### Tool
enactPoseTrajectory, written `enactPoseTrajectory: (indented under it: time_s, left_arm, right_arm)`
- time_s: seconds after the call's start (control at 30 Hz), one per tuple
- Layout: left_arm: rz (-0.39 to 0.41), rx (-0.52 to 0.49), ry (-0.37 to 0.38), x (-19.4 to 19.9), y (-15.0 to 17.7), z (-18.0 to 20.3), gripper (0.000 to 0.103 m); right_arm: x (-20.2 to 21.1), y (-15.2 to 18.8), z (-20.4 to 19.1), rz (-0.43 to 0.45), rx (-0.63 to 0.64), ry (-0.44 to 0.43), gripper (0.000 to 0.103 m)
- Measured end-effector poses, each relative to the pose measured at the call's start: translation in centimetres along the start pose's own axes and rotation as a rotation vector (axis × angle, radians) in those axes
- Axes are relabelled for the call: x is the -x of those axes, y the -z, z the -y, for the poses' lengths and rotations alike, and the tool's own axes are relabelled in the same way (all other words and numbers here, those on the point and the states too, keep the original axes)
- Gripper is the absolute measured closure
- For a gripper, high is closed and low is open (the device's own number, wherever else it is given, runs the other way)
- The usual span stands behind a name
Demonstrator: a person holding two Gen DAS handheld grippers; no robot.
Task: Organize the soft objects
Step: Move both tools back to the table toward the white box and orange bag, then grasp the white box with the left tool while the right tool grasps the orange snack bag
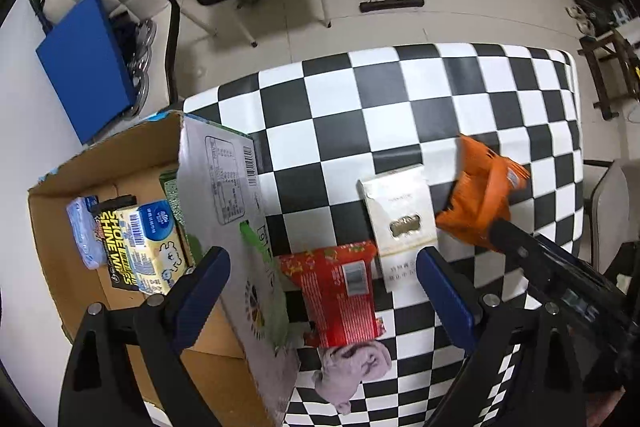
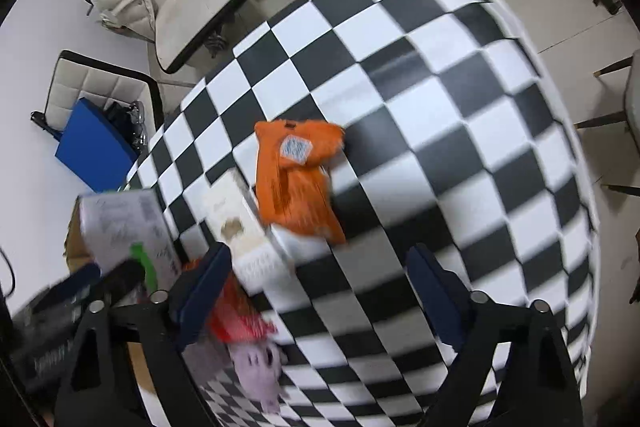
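Hanging above the checkered worktop (image 1: pixel 440 99), the left gripper (image 1: pixel 324 291) has its blue-padded jaws spread wide with nothing between them. Just beyond and between its fingers lies a red packet (image 1: pixel 340 295), flat on the worktop, its near end touching a crumpled lilac cloth (image 1: pixel 352 371). A white carton (image 1: pixel 400 223) lies beside the red packet, on its far right side, and the two touch at one corner. Further right sits an orange pouch (image 1: pixel 480 195), blurred in this view, with a dark part of the other tool in front of its near edge; I cannot tell whether that part touches it. To the left stands an open cardboard box (image 1: pixel 132 155) at the worktop's edge, its grey printed flap (image 1: pixel 228 187) raised. Inside lie a yellow tissue pack (image 1: pixel 156 247), a black shoe-shine wipes pack (image 1: pixel 114 247) and a pale blue pack (image 1: pixel 82 231), side by side.

The right gripper (image 2: pixel 320 291) is likewise spread open and holds nothing. From its blurred view the orange pouch (image 2: pixel 296 179) lies ahead on the worktop (image 2: pixel 460 147), its near end overlapping the white carton (image 2: pixel 248 235). The red packet (image 2: pixel 236 315) and lilac cloth (image 2: pixel 256 371) show by its left finger.
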State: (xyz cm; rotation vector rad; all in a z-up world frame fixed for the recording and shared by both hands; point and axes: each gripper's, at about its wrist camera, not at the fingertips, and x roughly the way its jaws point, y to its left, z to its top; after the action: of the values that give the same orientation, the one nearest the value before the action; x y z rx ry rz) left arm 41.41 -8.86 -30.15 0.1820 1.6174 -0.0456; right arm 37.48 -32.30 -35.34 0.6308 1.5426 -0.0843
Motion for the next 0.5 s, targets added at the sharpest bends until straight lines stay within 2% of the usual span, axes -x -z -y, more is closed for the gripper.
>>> enactPoseTrajectory:
  time_s: [0.1, 0.17, 0.2, 0.27, 0.37, 0.5]
  left_arm:
    - [-0.011, 0.004, -0.006, -0.6, -0.5, 0.2, 0.008]
    - [-0.02, 0.001, -0.001, -1.0, -0.8, 0.7, 0.008]
    - [-0.025, 0.001, 0.005, -1.3, -1.1, 0.8, 0.008]
    - [-0.036, -0.001, 0.017, -1.7, -1.5, 1.4, 0.008]
    - [-0.06, -0.024, 0.037, -2.7, -1.9, 2.8, 0.008]
    - [-0.126, -0.074, 0.056, -5.4, -2.3, 5.6, 0.008]
  right_arm:
    - [-2.6, -1.4, -1.3, -0.031, 0.032, 0.006, 0.025]
    - [-3.9, -1.9, -1.8, -0.052, 0.05, 0.015, 0.046]
    - [-4.5, -2.1, -1.8, -0.066, 0.057, 0.023, 0.05]
    - [-4.6, -2.3, -1.3, -0.064, 0.058, 0.023, 0.053]
    - [-3.7, -2.0, 0.5, -0.06, 0.067, 0.075, 0.054]
    - [-2.6, -1.4, 3.4, -0.078, 0.055, 0.11, 0.054]
